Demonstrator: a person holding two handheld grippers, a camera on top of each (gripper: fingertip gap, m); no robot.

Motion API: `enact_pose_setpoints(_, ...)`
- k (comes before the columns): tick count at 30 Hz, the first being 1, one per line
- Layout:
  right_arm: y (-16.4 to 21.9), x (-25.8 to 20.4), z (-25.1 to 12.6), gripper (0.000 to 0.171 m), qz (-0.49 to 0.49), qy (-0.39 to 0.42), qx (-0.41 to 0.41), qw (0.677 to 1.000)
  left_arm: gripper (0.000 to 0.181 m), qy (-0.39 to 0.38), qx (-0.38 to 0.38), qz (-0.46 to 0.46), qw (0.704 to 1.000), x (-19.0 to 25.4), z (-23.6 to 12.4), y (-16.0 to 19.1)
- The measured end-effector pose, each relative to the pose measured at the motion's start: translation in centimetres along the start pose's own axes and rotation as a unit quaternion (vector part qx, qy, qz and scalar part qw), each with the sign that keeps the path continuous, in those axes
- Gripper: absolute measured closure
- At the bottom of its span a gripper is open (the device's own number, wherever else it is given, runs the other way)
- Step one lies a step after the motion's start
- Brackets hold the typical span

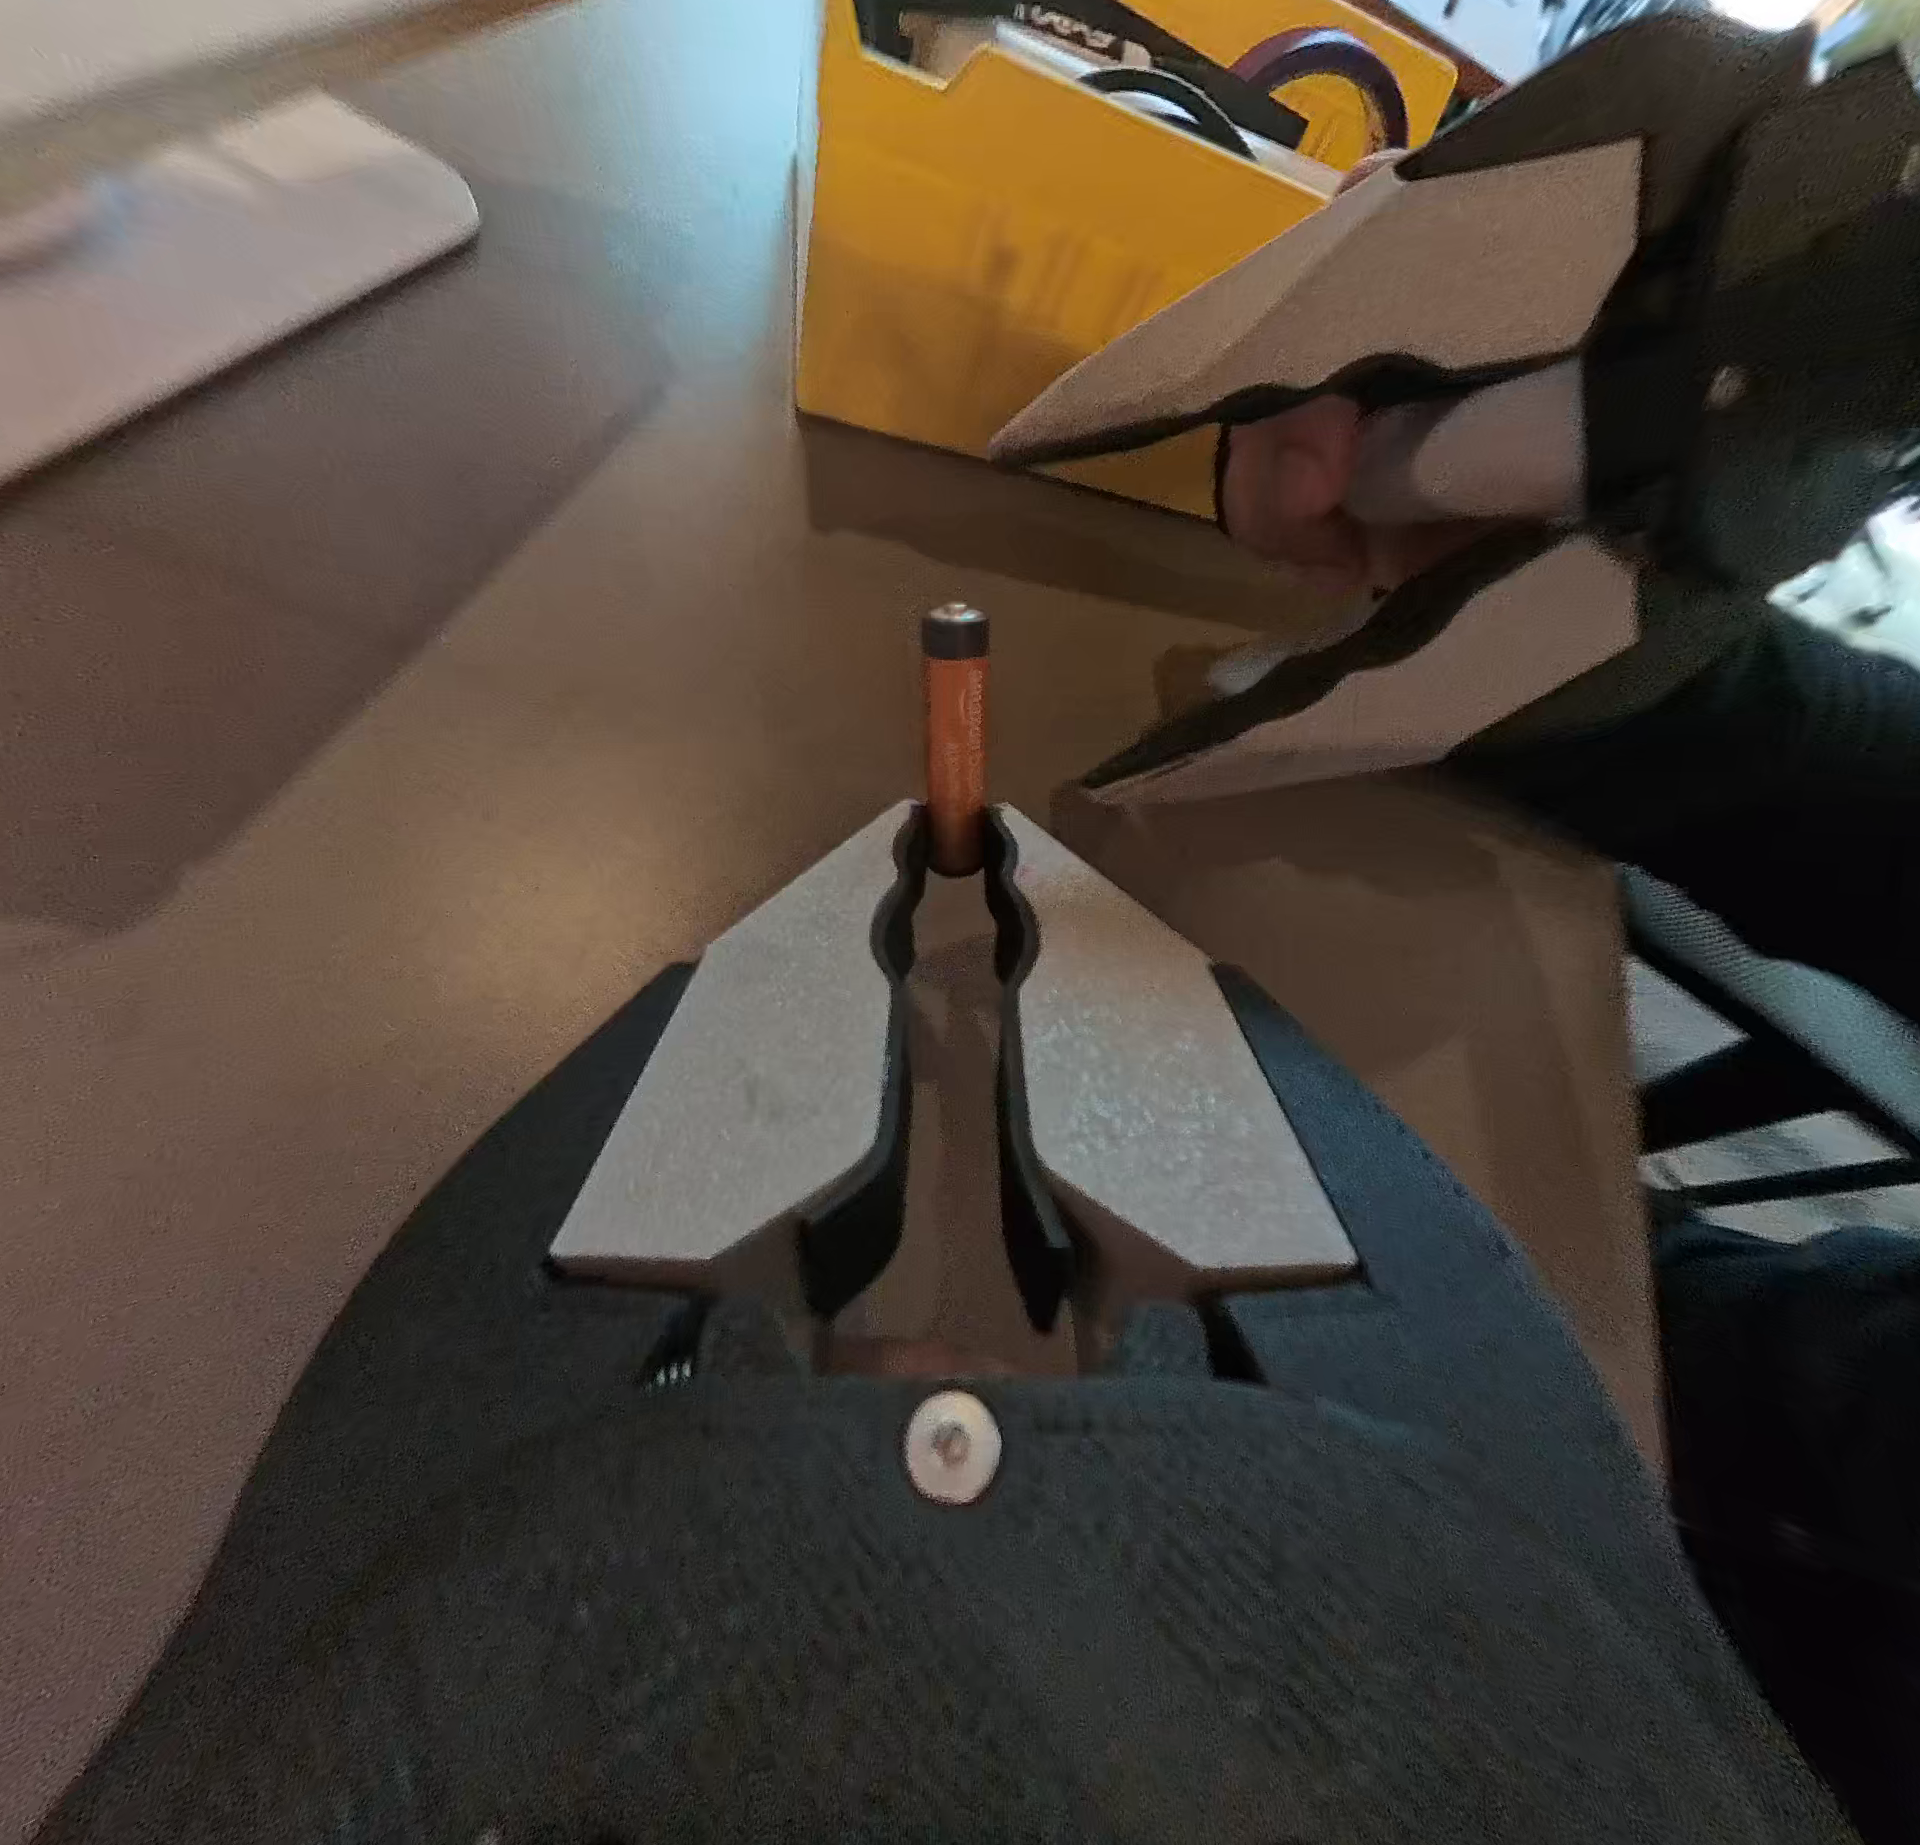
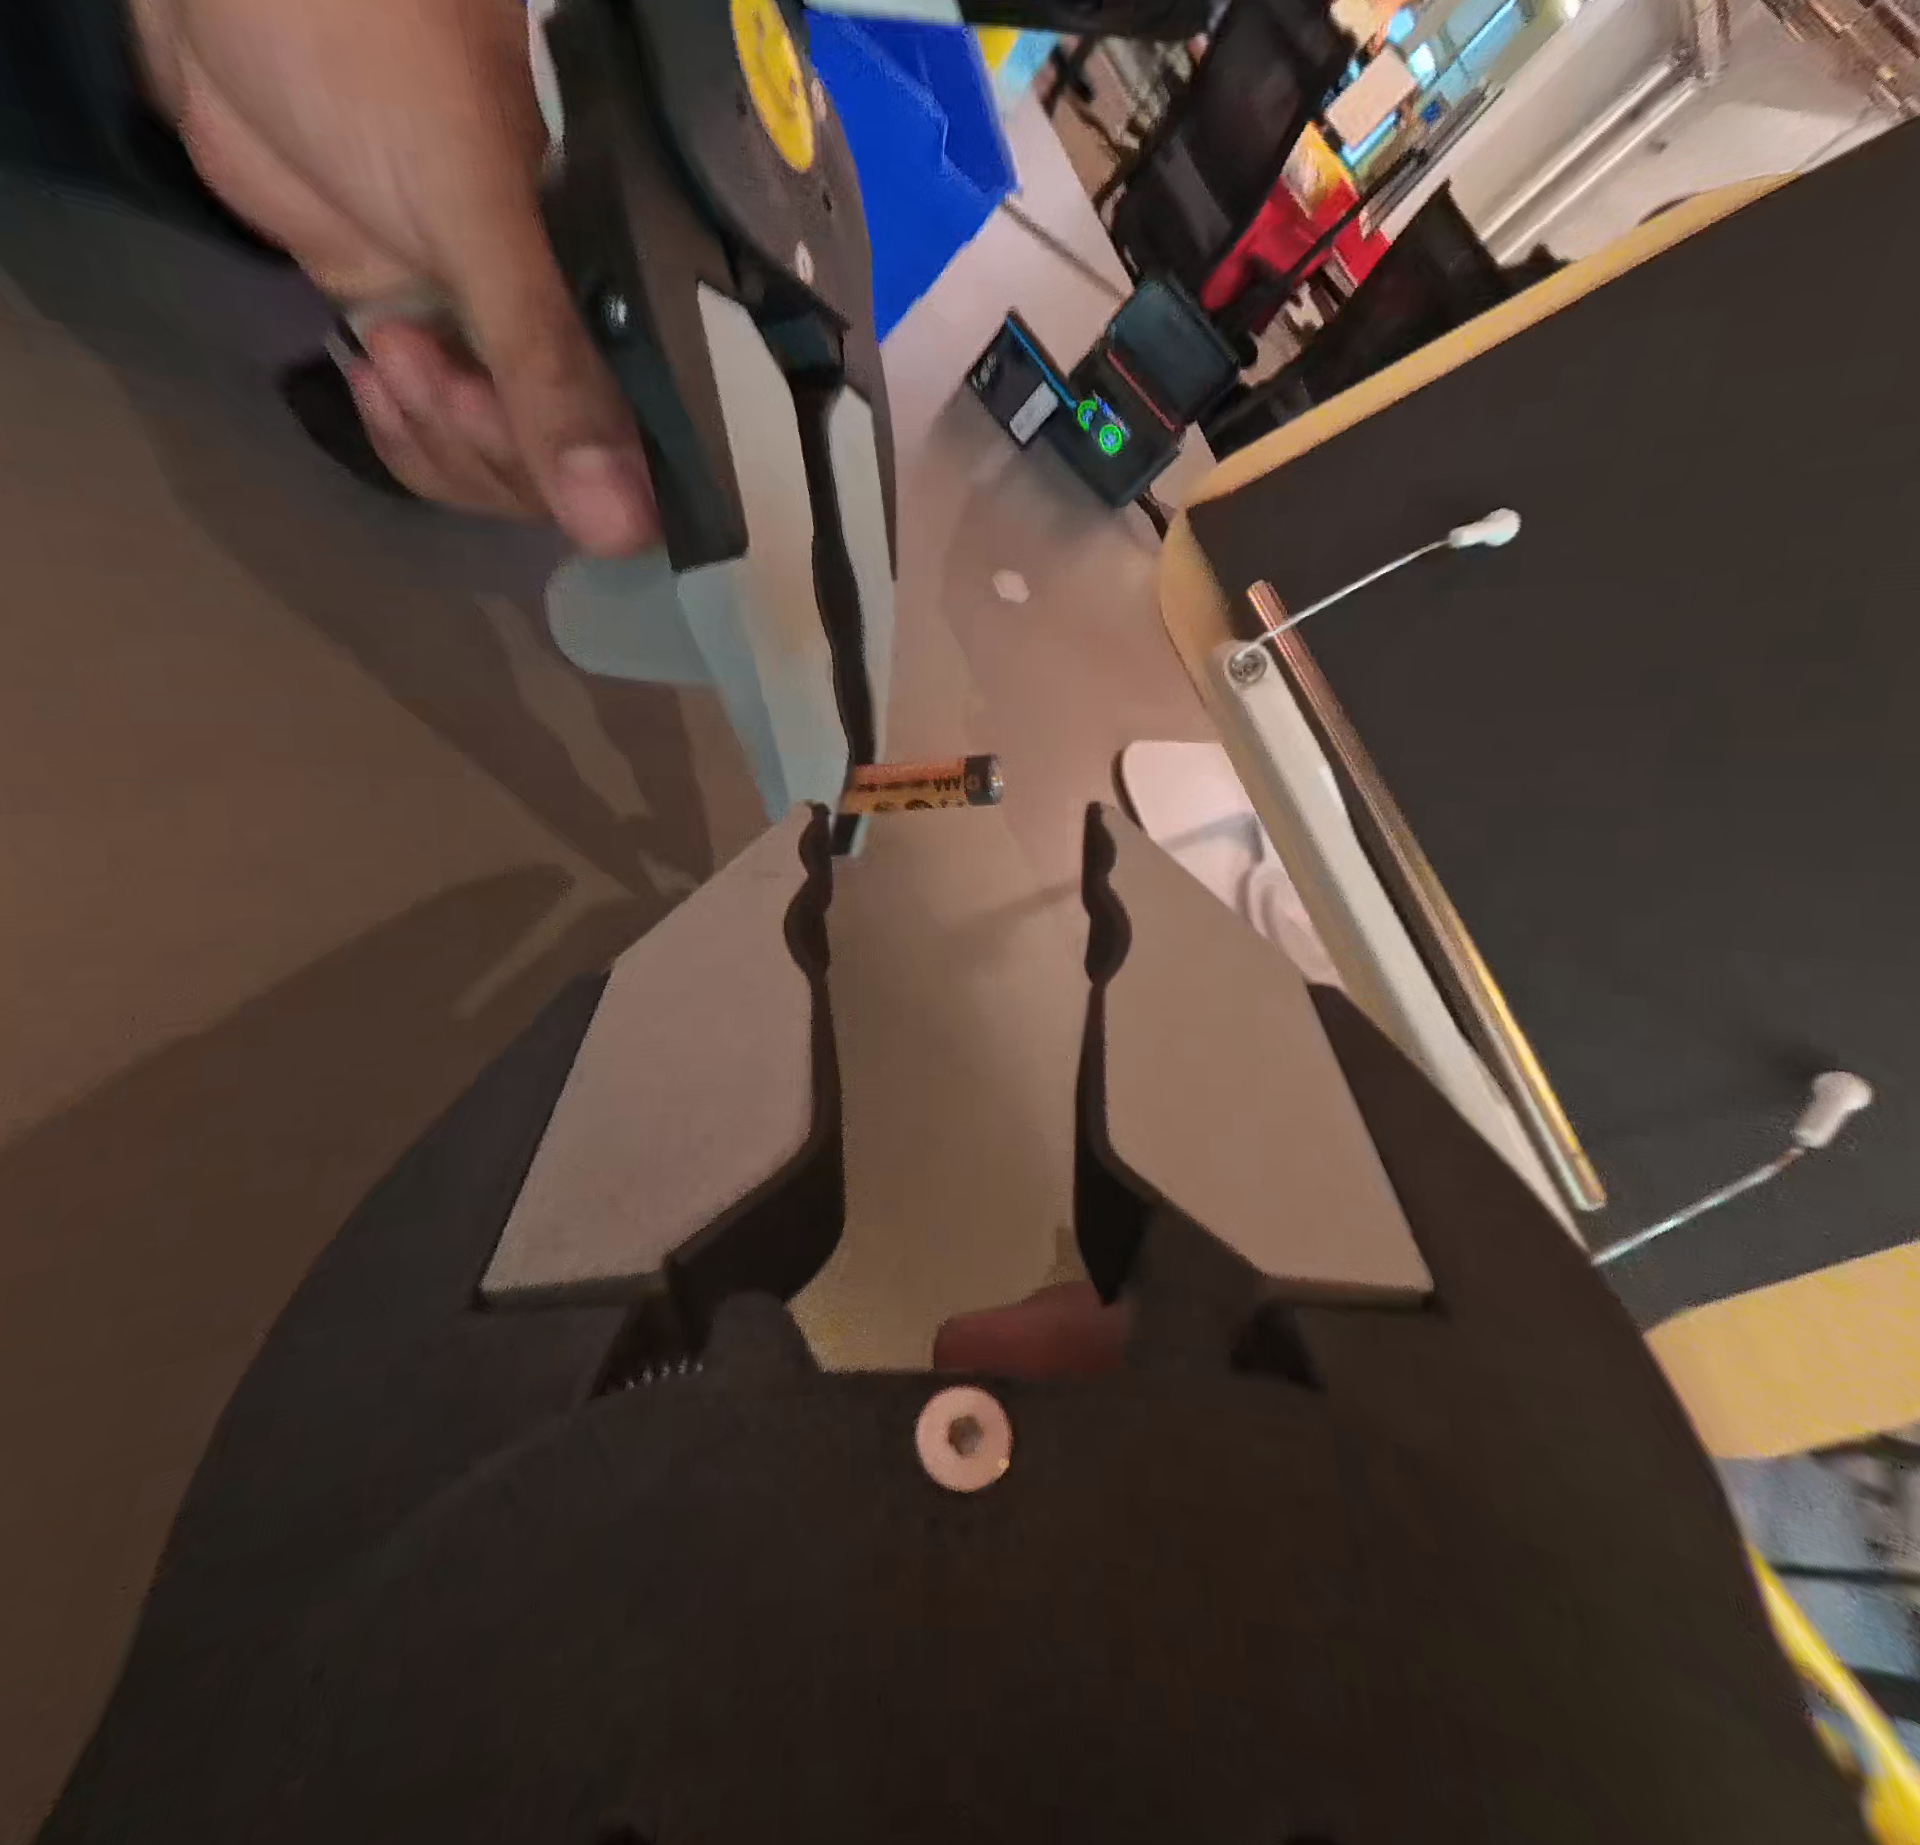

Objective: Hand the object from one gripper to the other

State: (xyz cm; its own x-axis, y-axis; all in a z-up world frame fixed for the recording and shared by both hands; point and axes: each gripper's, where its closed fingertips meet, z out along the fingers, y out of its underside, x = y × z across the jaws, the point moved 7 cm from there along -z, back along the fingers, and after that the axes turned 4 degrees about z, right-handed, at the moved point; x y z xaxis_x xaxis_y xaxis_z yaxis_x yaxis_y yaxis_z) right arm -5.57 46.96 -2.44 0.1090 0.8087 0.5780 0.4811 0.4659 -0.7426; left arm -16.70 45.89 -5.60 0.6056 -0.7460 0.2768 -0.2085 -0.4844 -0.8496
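Battery [image 1: 955,746] base hidden between tool tips; yellow box [image 1: 997,268] contents perhaps tape

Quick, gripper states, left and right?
Left gripper: shut on the battery.
Right gripper: open, empty, beside the battery.

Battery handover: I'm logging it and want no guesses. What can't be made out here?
- Battery lower end: left wrist view, hidden between the left claw's fingers.
- The same end: right wrist view, covered by the left claw.
- Yellow box contents: left wrist view, cut by the top edge and blurred.
- Right claw to battery gap in depth: neither view settles it.
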Motion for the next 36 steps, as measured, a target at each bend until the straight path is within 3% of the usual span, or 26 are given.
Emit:
enact_pose_setpoints(6, 0.2, -1.6, 0.8, 0.134, -0.173, 0.051, -0.023, 0.983, 0.174, 0.089, -0.020, -0.132, 0.987, -0.1, 0.3, 0.7)
enact_pose_setpoints(9, 0.3, -2.5, 0.9, 0.136, -0.271, 0.087, -0.035, 0.958, 0.174, 0.143, -0.028, -0.153, 0.977, 0.7, 0.3, 0.8)
enact_pose_setpoints(11, 0.4, -3.3, 0.9, 0.147, -0.313, 0.096, -0.042, 0.944, 0.174, 0.157, -0.035, -0.160, 0.974, 0.8, 0.5, 1.0)
enact_pose_setpoints(15, 1.0, -3.6, 0.9, 0.156, -0.350, 0.121, -0.049, 0.928, 0.173, 0.169, -0.043, -0.169, 0.970, 0.9, 0.8, 1.3)
enact_pose_setpoints(21, 0.5, -1.8, 0.2, 0.167, -0.230, 0.137, -0.045, 0.963, 0.169, 0.189, 0.014, -0.154, 0.970, 1.1, -0.4, -0.2)
enact_pose_setpoints(24, 0.7, -0.3, -0.2, 0.171, -0.118, 0.127, -0.028, 0.984, 0.144, 0.176, 0.033, -0.116, 0.977, 1.3, -1.1, -0.9)
enact_pose_setpoints(25, 1.0, 0.2, -0.2, 0.171, -0.078, 0.119, -0.029, 0.989, 0.156, 0.163, 0.043, -0.102, 0.980, 1.2, -1.3, -1.1)
enact_pose_setpoints(26, 1.2, 0.7, -0.2, 0.171, -0.041, 0.114, -0.025, 0.992, 0.181, 0.157, 0.056, -0.093, 0.982, 1.2, -1.6, -1.3)
enact_pose_setpoints(29, 1.7, 2.0, -0.5, 0.171, 0.027, 0.098, -0.010, 0.995, 0.181, 0.122, 0.069, -0.077, 0.987, 0.6, -1.6, -1.5)
enact_pose_setpoints(36, 3.6, 2.7, 0.1, 0.171, 0.099, 0.074, -0.059, 0.991, 0.181, 0.061, 0.061, -0.063, 0.994, -1.3, -2.0, -1.1)
